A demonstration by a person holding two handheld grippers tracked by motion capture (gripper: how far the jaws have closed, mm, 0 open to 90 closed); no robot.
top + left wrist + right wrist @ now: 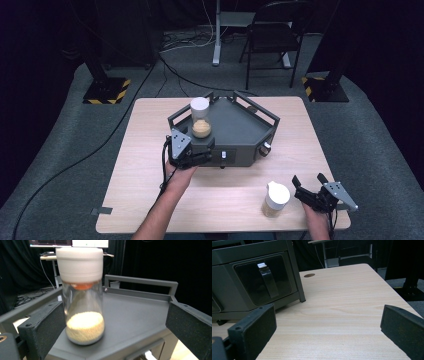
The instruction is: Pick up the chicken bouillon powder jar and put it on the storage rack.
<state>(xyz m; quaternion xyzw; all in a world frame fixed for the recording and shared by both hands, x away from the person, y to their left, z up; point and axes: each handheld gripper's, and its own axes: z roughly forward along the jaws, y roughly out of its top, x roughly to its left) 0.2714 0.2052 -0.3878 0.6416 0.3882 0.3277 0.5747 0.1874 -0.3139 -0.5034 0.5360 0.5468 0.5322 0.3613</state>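
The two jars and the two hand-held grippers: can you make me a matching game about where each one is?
Things:
1. jar with flat white lid
2. jar with spout lid
3. left hand-held gripper
4. right hand-held gripper

Places:
A. standing on the bare wooden table
B. open, over the table's near right corner
C. standing on top of the grey stand
D. open, at the stand's front edge, jaws either side of a jar

Pairs: 1-C, 2-A, 3-D, 4-B
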